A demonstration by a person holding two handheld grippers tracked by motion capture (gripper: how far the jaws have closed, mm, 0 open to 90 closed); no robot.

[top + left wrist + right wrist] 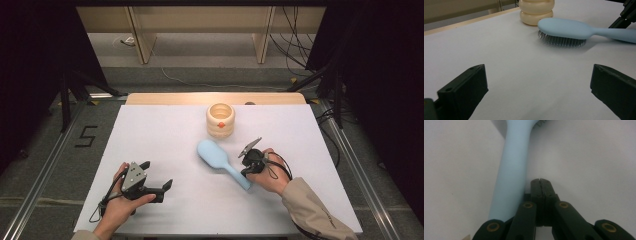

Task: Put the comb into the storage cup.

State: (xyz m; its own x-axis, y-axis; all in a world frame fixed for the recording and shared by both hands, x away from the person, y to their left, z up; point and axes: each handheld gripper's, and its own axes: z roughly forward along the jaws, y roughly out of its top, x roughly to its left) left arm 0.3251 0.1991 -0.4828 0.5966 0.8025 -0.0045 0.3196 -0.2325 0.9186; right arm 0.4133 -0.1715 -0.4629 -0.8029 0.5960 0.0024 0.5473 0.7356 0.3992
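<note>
A light blue hairbrush (216, 156) lies bristles down on the white table cover (160, 130), its handle pointing toward the near right. My right gripper (246, 172) sits low beside the handle's end, jaws shut with nothing between them. In the right gripper view the closed tips (540, 180) rest right next to the handle (514, 165), which runs along their left side. My left gripper (157, 175) rests at the near left, open and empty. Its jaws (537, 70) point across bare table toward the brush (564, 28).
A cream ribbed pot (220, 120) stands upright behind the brush head, also at the top of the left gripper view (536, 11). The table's wooden far edge (215, 98) lies beyond it. Dark stands and cables flank the table on the floor.
</note>
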